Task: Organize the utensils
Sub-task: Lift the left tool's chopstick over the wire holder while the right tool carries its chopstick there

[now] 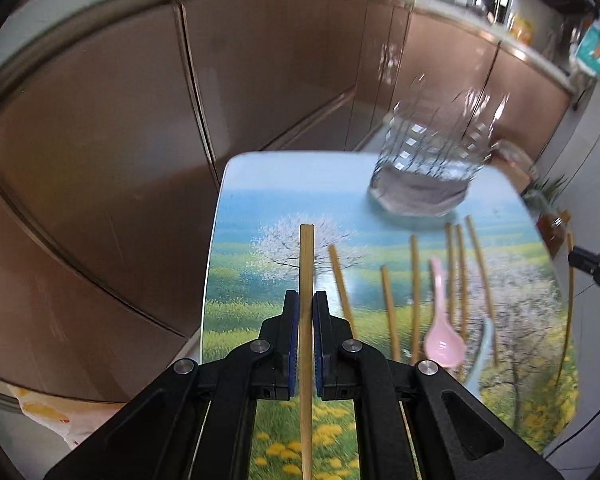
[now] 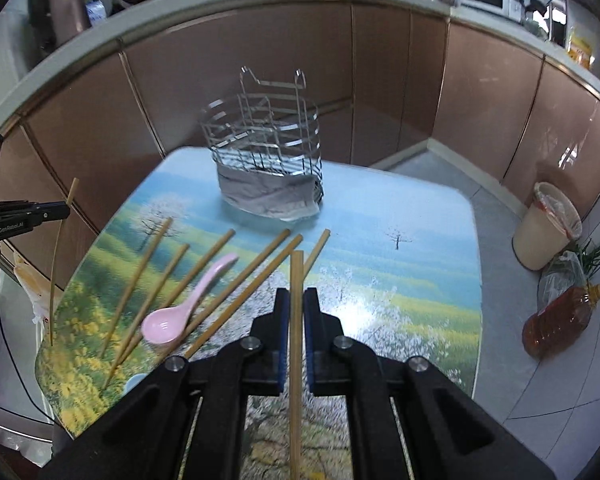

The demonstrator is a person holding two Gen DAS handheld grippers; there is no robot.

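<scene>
My left gripper (image 1: 306,300) is shut on a bamboo chopstick (image 1: 306,256) and holds it above the table's left edge; it also shows at the left of the right wrist view (image 2: 62,210). My right gripper (image 2: 296,296) is shut on another bamboo chopstick (image 2: 297,272) above the table's near middle; it shows at the right edge of the left wrist view (image 1: 572,258). Several chopsticks (image 2: 204,264) and a pink spoon (image 2: 188,308) lie on the landscape-printed table (image 2: 380,240). A wire utensil holder (image 2: 266,164) stands at the table's far side, blurred in the left wrist view (image 1: 432,160).
Brown cabinet fronts (image 2: 260,72) run behind the table. A lined bin (image 2: 548,224), a bag of greens (image 2: 572,268) and an oil bottle (image 2: 560,320) stand on the floor at the right. A pale blue spoon (image 1: 480,352) lies by the pink one.
</scene>
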